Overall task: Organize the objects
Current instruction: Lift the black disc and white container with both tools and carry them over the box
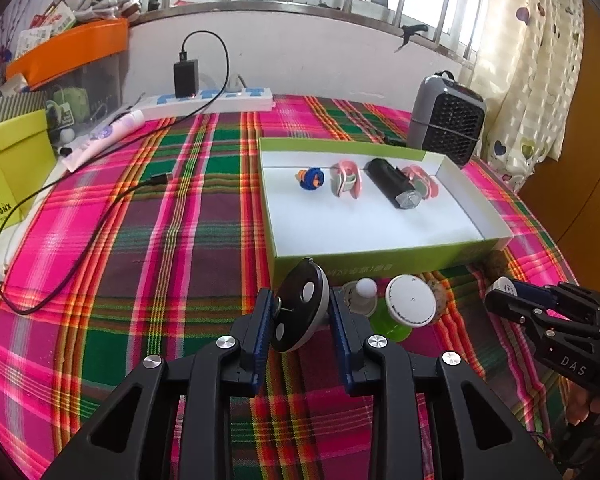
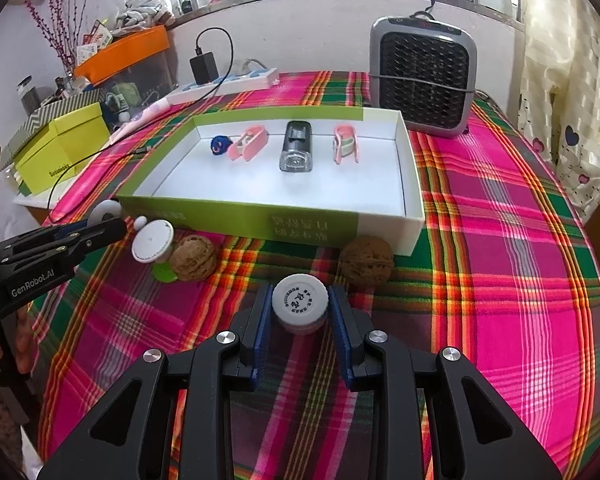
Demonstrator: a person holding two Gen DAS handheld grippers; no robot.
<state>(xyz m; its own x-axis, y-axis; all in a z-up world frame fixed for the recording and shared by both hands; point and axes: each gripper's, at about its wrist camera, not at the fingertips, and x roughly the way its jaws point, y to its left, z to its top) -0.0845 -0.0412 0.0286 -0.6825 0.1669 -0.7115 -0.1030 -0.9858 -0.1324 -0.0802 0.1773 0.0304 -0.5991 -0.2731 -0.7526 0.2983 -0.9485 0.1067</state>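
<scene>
Left claw clamps a black-faced disc; right claw pinches a white bottle: lift both clear over the green box's near wall at 12 o'clock, beyond the walnuts.

A table covered in a pink, green and orange plaid cloth carries a shallow green-and-white cardboard box. Two brown walnuts and a white-capped green bottle on its side lie in front of the box. A grey fan heater stands behind it, beside a white power strip with a black charger and its black cable.
</scene>
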